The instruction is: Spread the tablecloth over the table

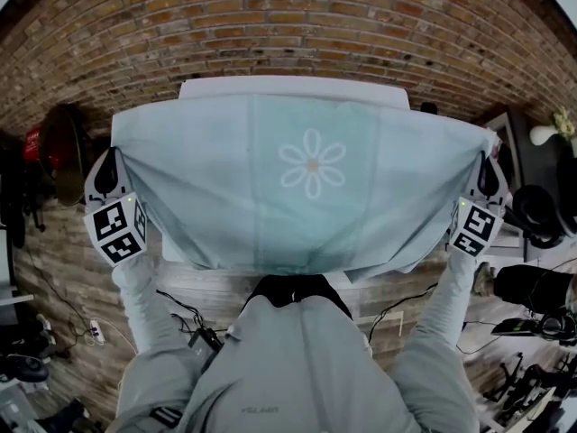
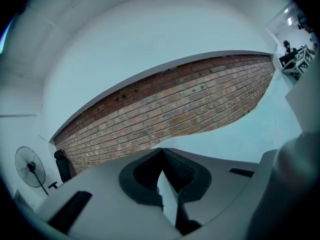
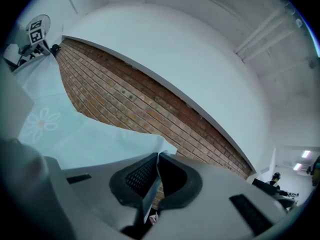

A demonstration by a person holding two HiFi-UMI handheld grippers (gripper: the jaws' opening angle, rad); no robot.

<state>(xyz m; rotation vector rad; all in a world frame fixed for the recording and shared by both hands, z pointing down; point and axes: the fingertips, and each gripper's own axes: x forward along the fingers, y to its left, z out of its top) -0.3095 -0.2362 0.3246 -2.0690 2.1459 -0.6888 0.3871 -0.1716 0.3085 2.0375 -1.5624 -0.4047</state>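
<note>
**Task item.** The tablecloth (image 1: 311,188) is pale blue-green with a white flower print (image 1: 312,163) near its middle. In the head view it is held up and stretched wide across the centre of the frame. It hangs between the two tools, and its lower edge sags slightly toward the person's chest. The white table (image 1: 297,87) shows only as a strip along the cloth's upper edge. Whether the cloth touches the table cannot be told.

**Left gripper (image 1: 112,156).** It sits at the left of the head view, with its marker cube below it.
- The jaws are together, clamped on the cloth's left corner.
- The left gripper view confirms this: a thin fold of cloth runs between the closed dark pads (image 2: 142,174).
- The rest of the sheet spreads off toward the right of that frame.

**Right gripper (image 1: 489,162).** It sits at the right of the head view.
- The jaws are likewise together, clamped on the cloth's right corner.
- In the right gripper view the cloth edge is pinched between the pads (image 3: 137,176).
- The sheet extends to the left of that frame, with the flower print visible at mid-left.
- The other tool's marker cube is in the upper left corner.

**Arms.** Grey sleeves (image 1: 149,314) rise from the lower centre of the head view to each tool, spread well apart.

**Surroundings.**
- A brick wall (image 1: 270,25) fills the upper part of the head view and crosses both gripper views as a band.
- A standing fan (image 2: 30,168) is at the lower left of the left gripper view.
- Cables (image 1: 68,318) lie on the wooden floor at the lower left of the head view.
</note>
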